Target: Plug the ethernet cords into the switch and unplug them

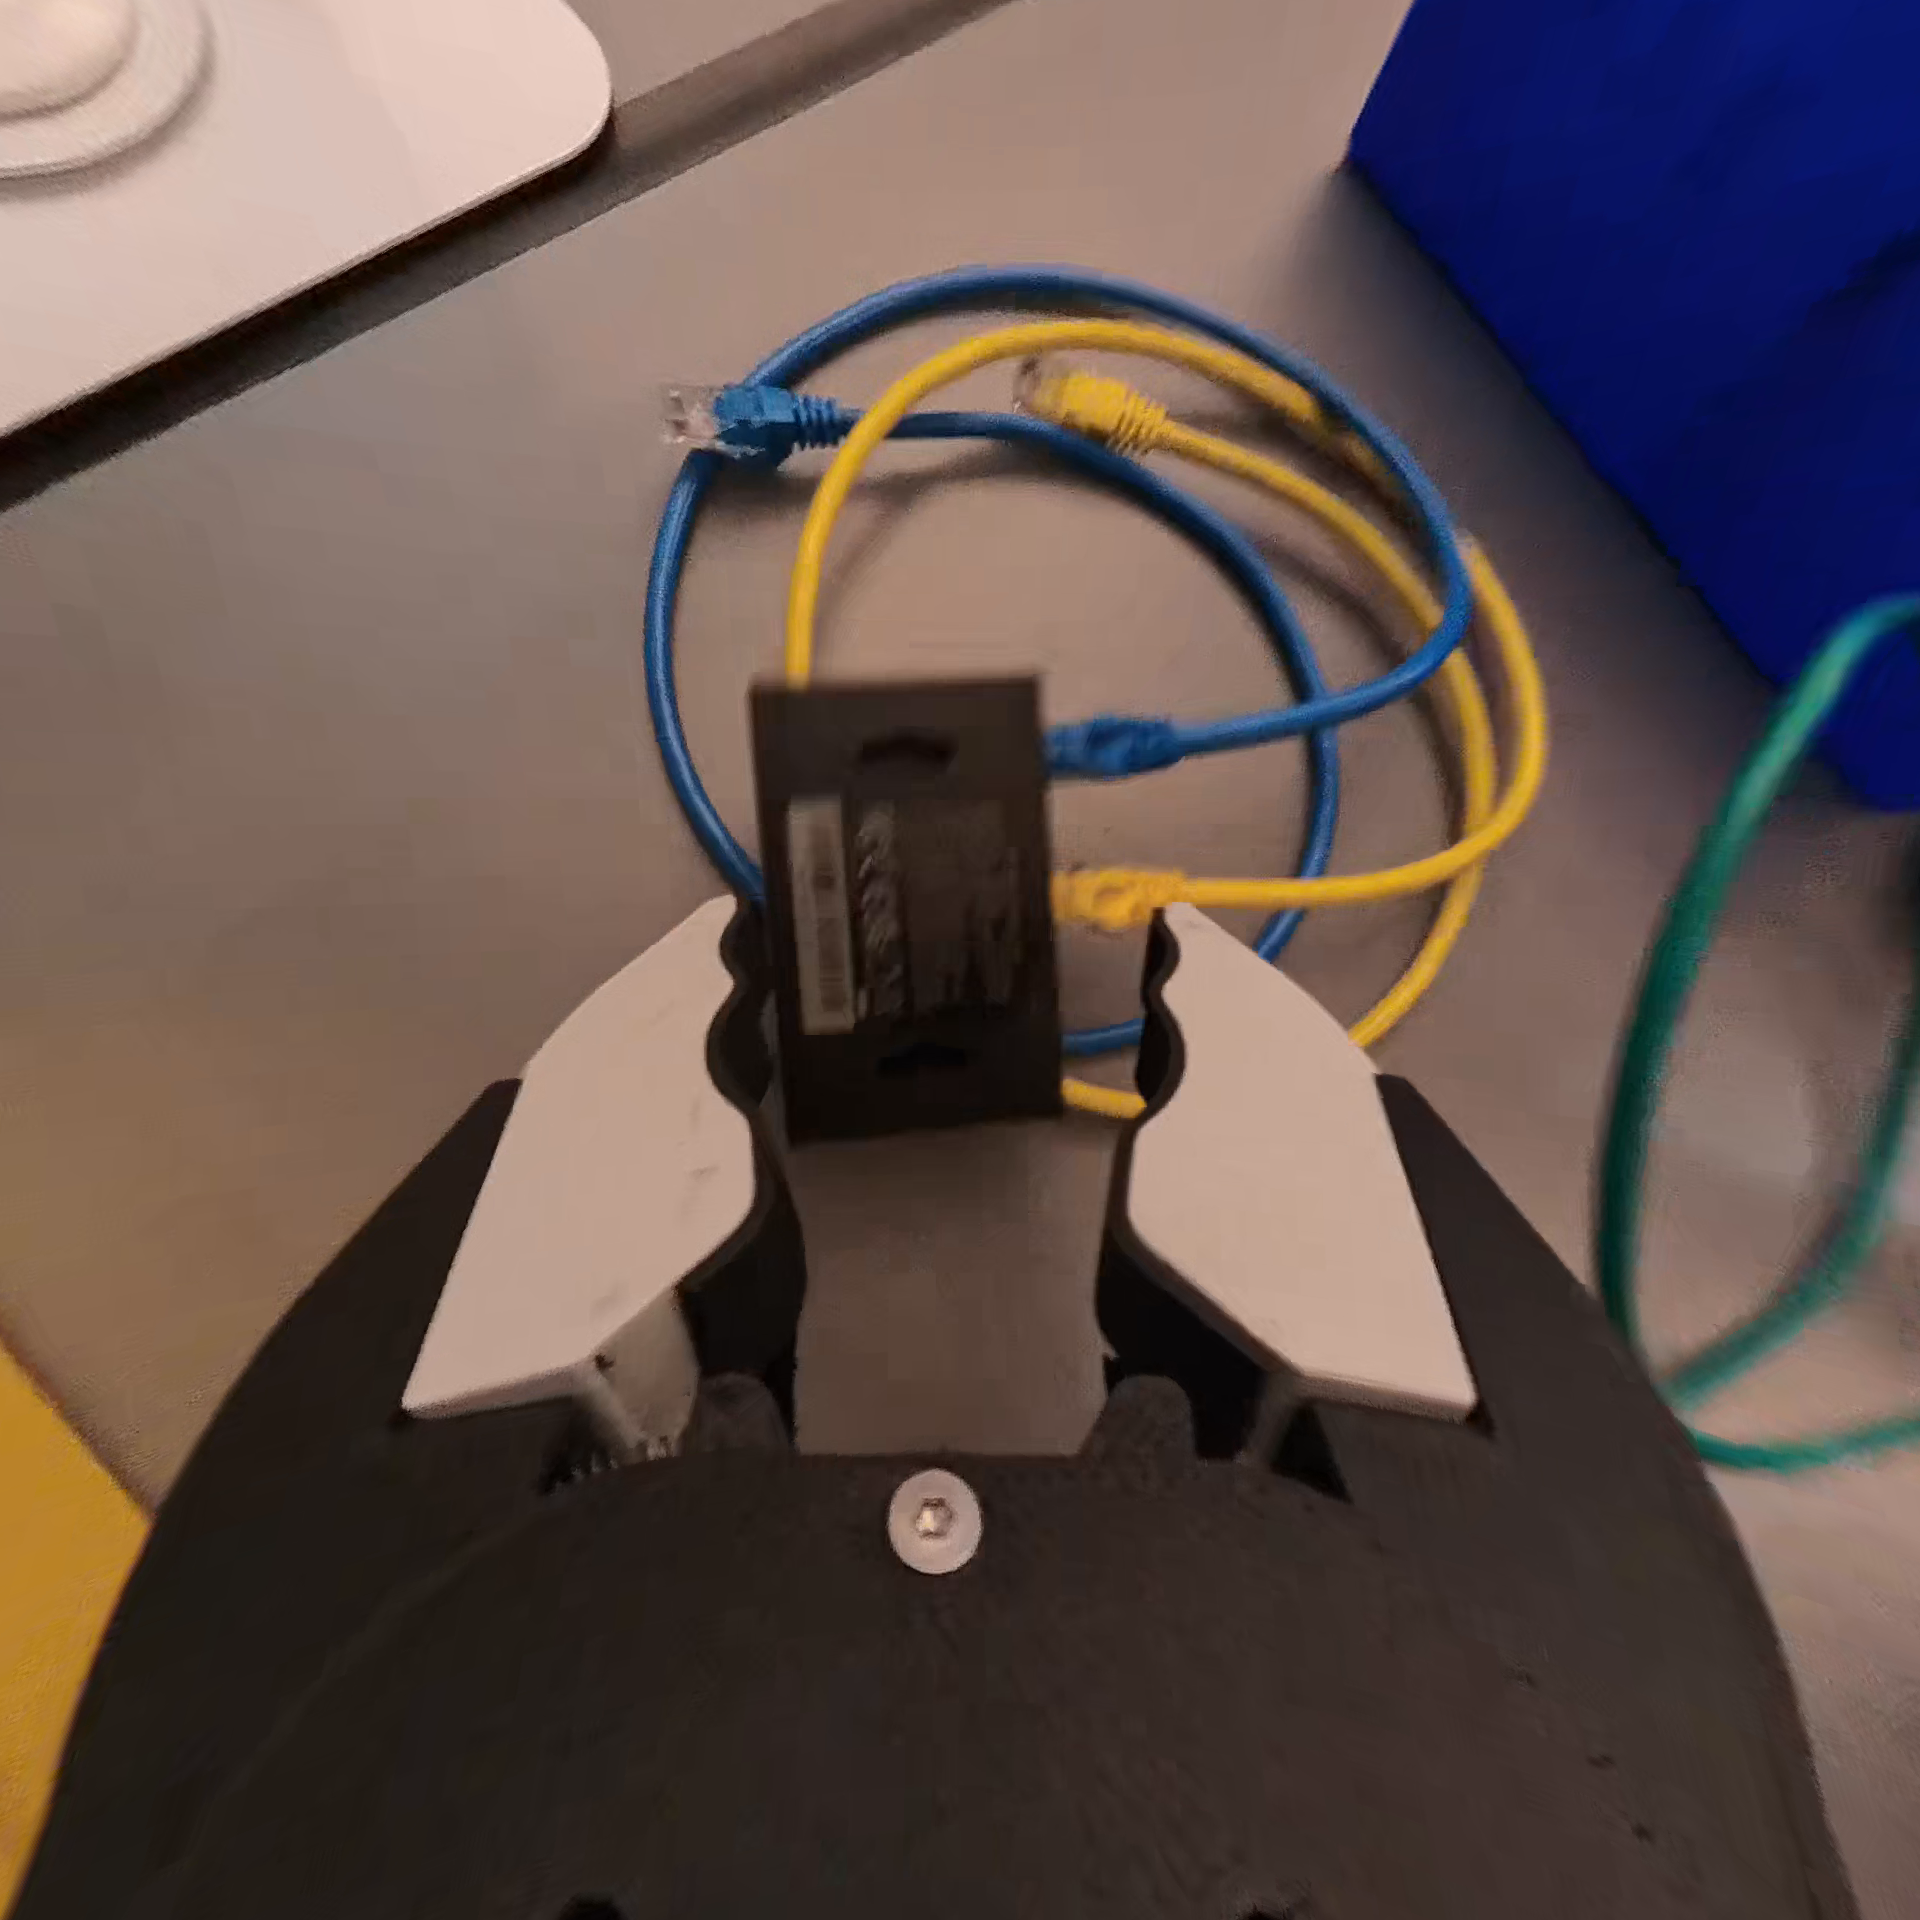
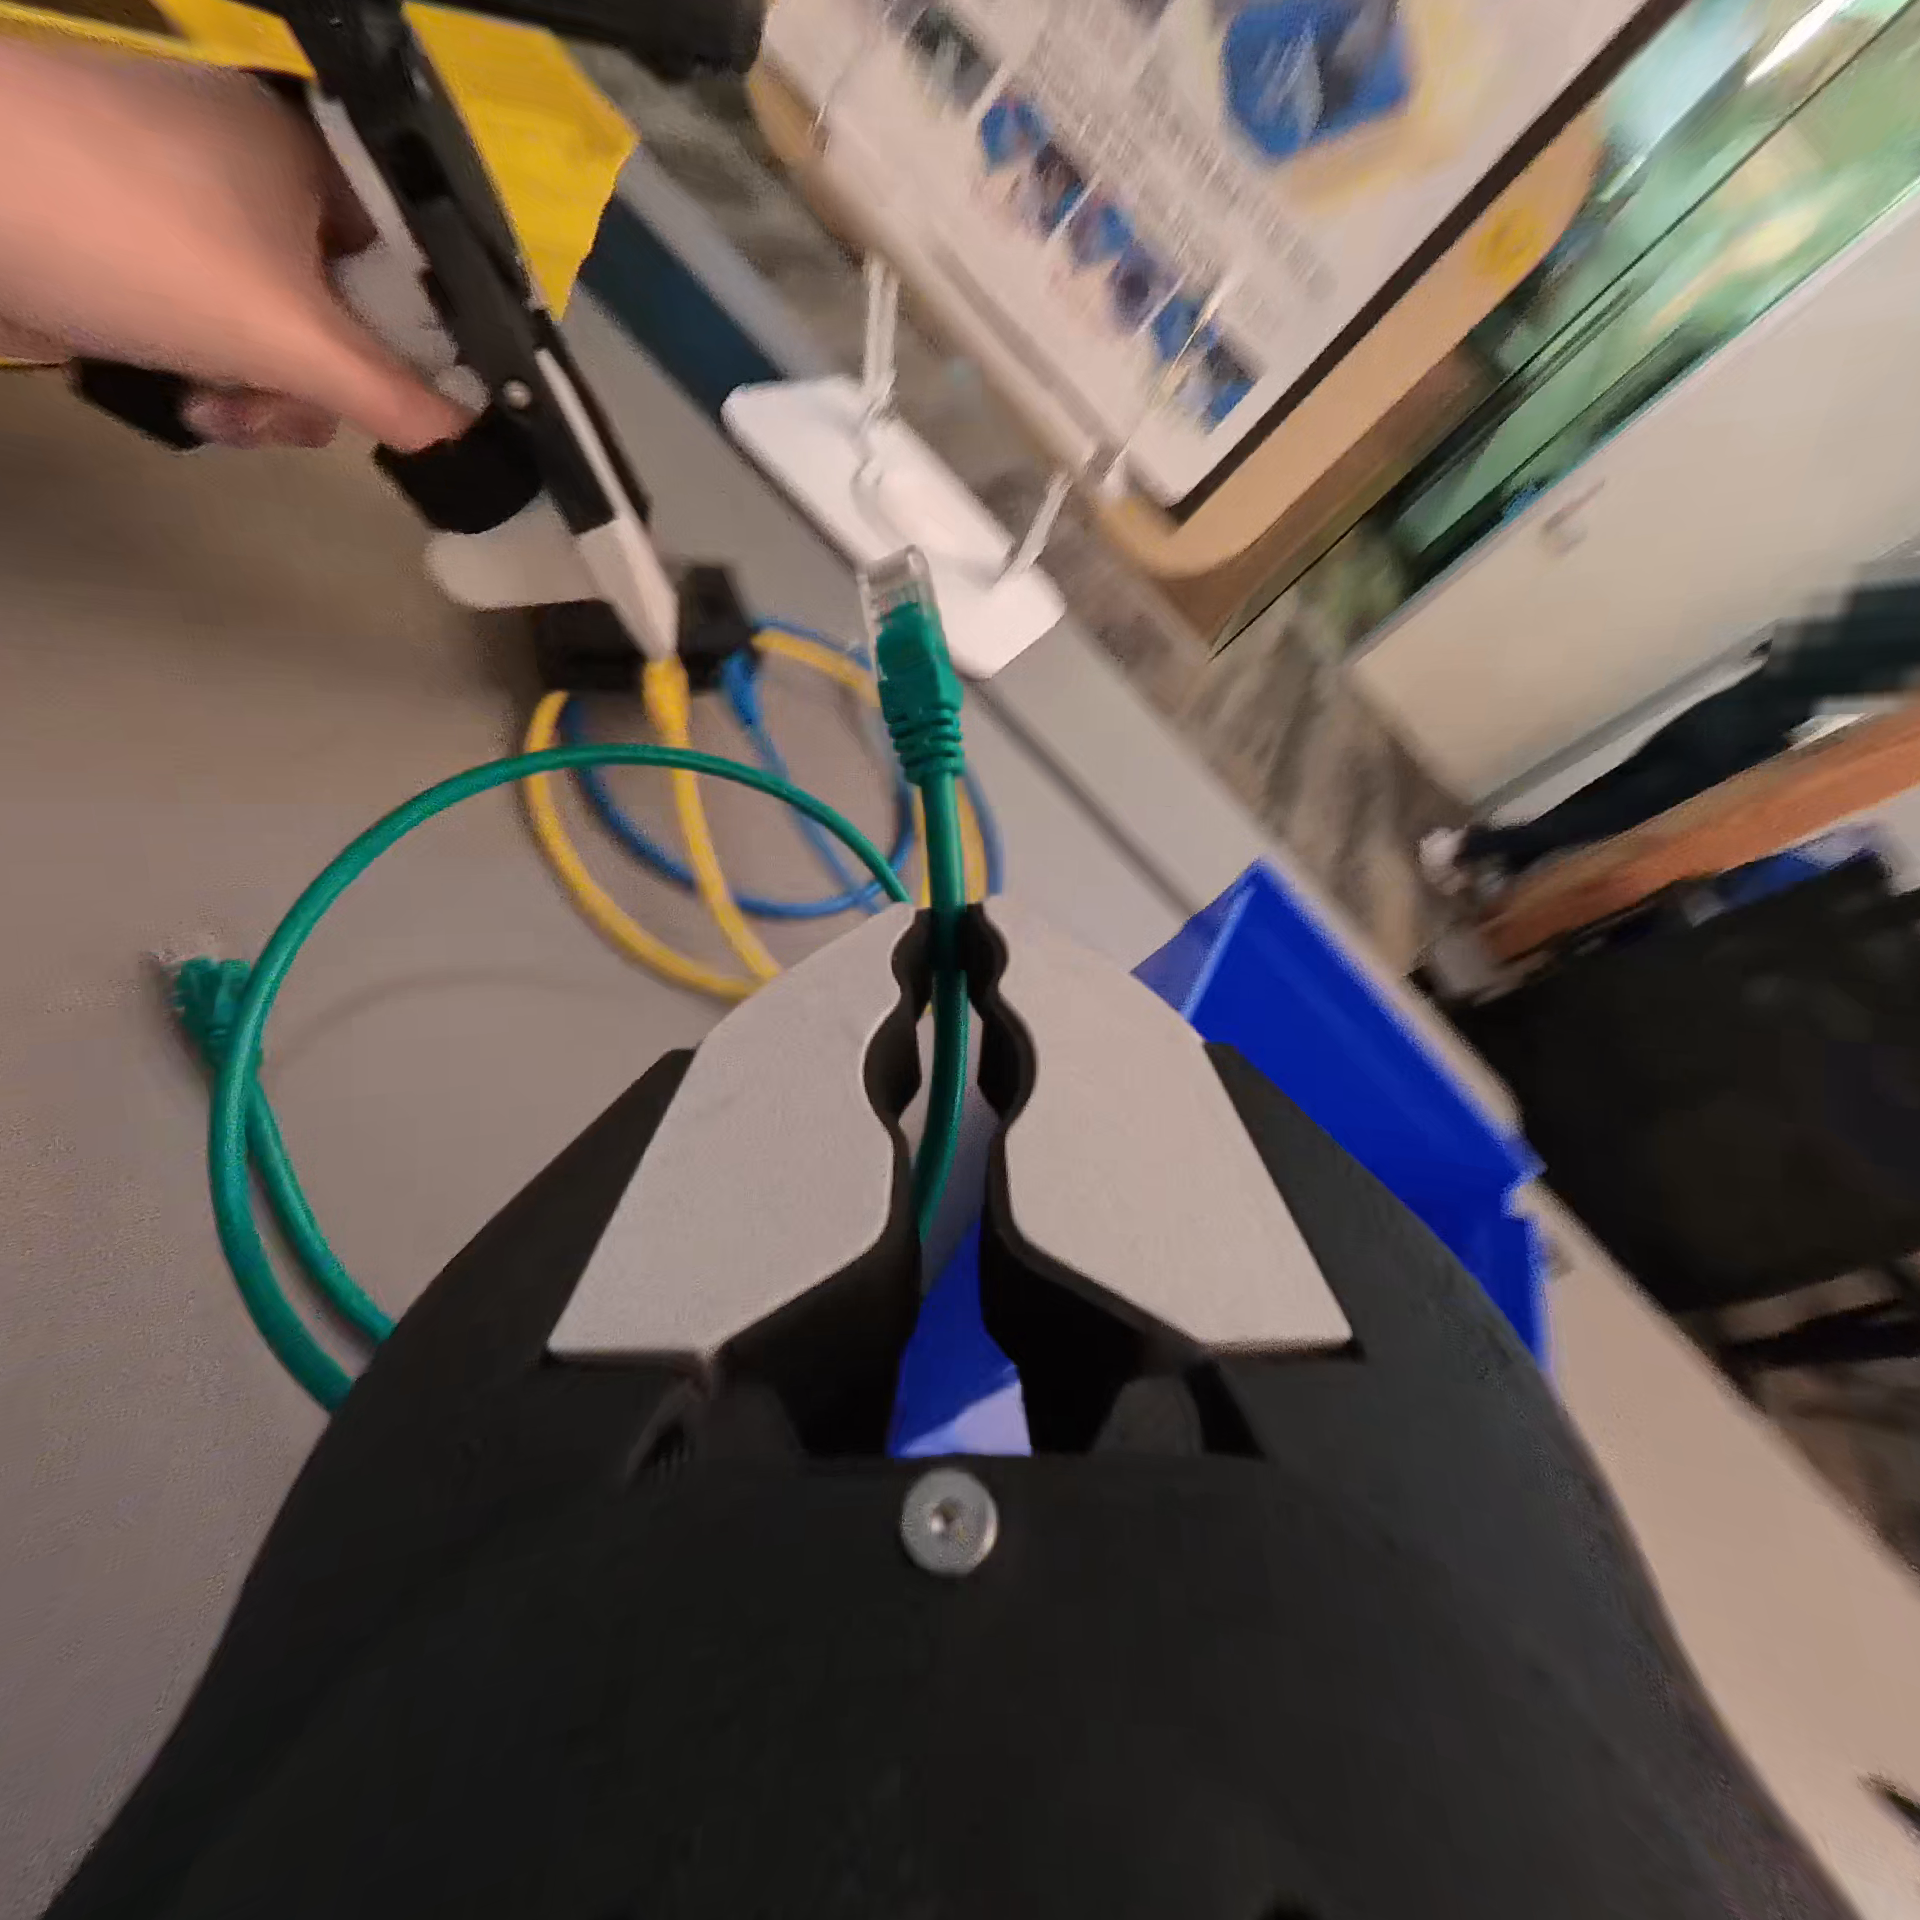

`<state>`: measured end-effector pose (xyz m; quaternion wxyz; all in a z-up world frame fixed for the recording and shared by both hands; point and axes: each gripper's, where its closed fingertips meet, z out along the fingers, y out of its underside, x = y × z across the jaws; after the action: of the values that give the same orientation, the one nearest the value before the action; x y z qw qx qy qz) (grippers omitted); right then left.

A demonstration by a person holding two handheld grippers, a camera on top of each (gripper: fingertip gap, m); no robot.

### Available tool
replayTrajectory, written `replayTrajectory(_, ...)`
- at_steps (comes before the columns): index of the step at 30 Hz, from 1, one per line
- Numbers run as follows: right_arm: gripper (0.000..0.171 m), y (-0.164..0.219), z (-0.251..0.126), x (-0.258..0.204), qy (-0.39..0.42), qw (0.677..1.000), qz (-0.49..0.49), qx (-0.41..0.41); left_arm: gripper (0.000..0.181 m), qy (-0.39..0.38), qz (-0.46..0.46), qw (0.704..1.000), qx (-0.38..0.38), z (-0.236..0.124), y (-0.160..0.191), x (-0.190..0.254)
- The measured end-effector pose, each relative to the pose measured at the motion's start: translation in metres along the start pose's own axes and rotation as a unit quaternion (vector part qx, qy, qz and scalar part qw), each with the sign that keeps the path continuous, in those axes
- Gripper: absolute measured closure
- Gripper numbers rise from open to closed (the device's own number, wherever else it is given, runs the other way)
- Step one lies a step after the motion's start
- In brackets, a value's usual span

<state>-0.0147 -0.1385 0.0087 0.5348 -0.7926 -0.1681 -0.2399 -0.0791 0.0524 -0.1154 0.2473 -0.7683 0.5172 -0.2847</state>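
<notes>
Overhead, the left claw [image 1: 951,1023] gapes around the small black plastic switch [image 1: 909,904] on the grey counter [image 1: 312,727] — label blurred (unreadable), blue and yellow cords plugged in. Right claw [image 2: 948,971] pinches the green ethernet cord [image 2: 940,831] — plug aloft.

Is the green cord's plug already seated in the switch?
No: the right gripper holds the green cord with its plug in the air, away from the switch.
</notes>
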Motion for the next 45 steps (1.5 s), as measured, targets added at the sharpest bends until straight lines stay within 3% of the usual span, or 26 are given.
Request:
replayTrajectory(5, 0.163, -0.028, 0.006, 0.022, 0.152, 0.975, -0.128, 0.095, 0.095, 0.115, -0.032, 0.990, 0.076, -0.053, -0.039, 0.036)
replayTrajectory(9, 0.164, -0.051, 0.000, 0.015, 0.237, 0.931, -0.237, 0.147, 0.097, 0.307, -0.068, 0.943, 0.114, -0.107, -0.061, 0.116)
replayTrajectory(14, 0.163, -0.059, 0.006, 0.000, 0.260, 0.901, -0.307, 0.160, 0.100, 0.444, -0.122, 0.883, 0.090, -0.132, -0.060, 0.169)
replayTrajectory(20, 0.164, -0.061, 0.011, -0.009, 0.255, 0.893, -0.330, 0.167, 0.141, 0.465, -0.147, 0.869, 0.088, -0.123, -0.059, 0.166)
replayTrajectory(22, 0.163, -0.060, 0.014, -0.010, 0.252, 0.893, -0.335, 0.164, 0.169, 0.484, -0.145, 0.858, 0.095, -0.126, -0.060, 0.167)
replayTrajectory(30, 0.164, -0.059, 0.017, -0.015, 0.245, 0.891, -0.338, 0.181, 0.169, 0.468, -0.106, 0.869, 0.119, -0.125, -0.063, 0.163)
replayTrajectory(33, 0.162, -0.056, 0.020, -0.015, 0.197, 0.923, -0.269, 0.193, 0.169, 0.447, -0.064, 0.883, 0.128, -0.125, -0.063, 0.163)
replayTrajectory(35, 0.149, -0.059, 0.011, -0.014, 0.152, 0.954, -0.171, 0.196, 0.170, 0.431, -0.051, 0.891, 0.136, -0.127, -0.065, 0.160)
replayTrajectory(37, 0.157, -0.081, -0.016, -0.044, 0.006, 0.967, -0.032, 0.254, 0.168, 0.417, -0.035, 0.896, 0.148, -0.131, -0.068, 0.156)
replayTrajectory(38, 0.160, -0.099, -0.034, -0.062, -0.092, 0.947, 0.062, 0.302, 0.168, 0.411, -0.023, 0.899, 0.153, -0.133, -0.069, 0.154)
replayTrajectory(40, 0.161, -0.126, -0.056, -0.077, -0.253, 0.856, 0.267, 0.363, 0.169, 0.405, 0.014, 0.898, 0.169, -0.142, -0.071, 0.157)
replayTrajectory(42, 0.142, -0.122, -0.029, -0.077, -0.320, 0.801, 0.391, 0.320, 0.169, 0.399, 0.045, 0.898, 0.179, -0.151, -0.071, 0.160)
replayTrajectory(45, 0.139, -0.117, -0.006, -0.056, -0.367, 0.710, 0.505, 0.327, 0.169, 0.393, 0.080, 0.896, 0.194, -0.167, -0.071, 0.163)
